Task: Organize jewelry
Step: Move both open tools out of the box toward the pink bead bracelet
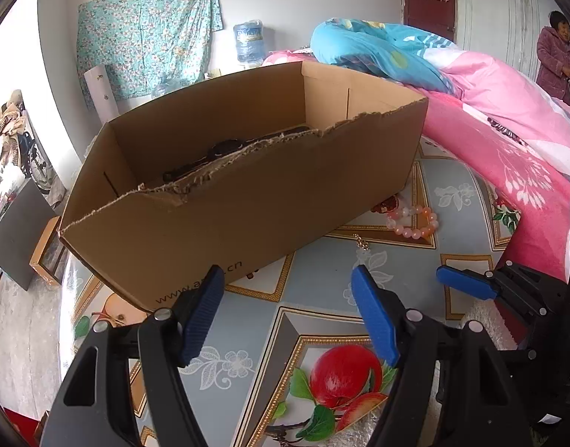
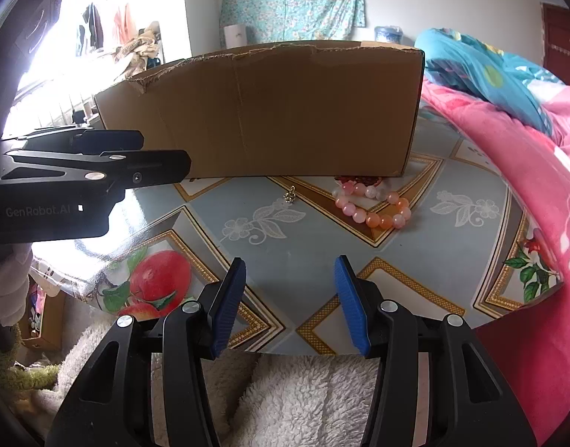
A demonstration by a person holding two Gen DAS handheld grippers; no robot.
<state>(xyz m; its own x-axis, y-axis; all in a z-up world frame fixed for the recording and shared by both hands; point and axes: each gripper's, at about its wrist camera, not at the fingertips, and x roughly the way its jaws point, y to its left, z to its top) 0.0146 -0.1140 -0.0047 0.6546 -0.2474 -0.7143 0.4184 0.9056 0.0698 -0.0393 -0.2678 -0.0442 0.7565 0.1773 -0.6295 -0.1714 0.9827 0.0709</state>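
A pink and orange bead bracelet (image 1: 415, 223) (image 2: 374, 205) lies on the patterned tablecloth by the near right corner of a brown cardboard box (image 1: 247, 193) (image 2: 277, 111). A small gold charm (image 1: 361, 242) (image 2: 290, 195) lies to its left. A dark red beaded piece (image 2: 359, 179) sits against the box's foot. Inside the box rests a dark strap-like item (image 1: 225, 149), partly hidden by the torn front wall. My left gripper (image 1: 288, 273) is open and empty, hovering in front of the box. My right gripper (image 2: 290, 260) is open and empty, short of the bracelet.
A pink quilt (image 1: 508, 130) (image 2: 527, 156) and a blue one (image 1: 378, 52) are piled along the table's right side. White fleece (image 2: 303, 402) covers the near edge. A person in a purple coat (image 1: 557, 59) stands at the far right. A water jug (image 1: 249, 41) stands behind the box.
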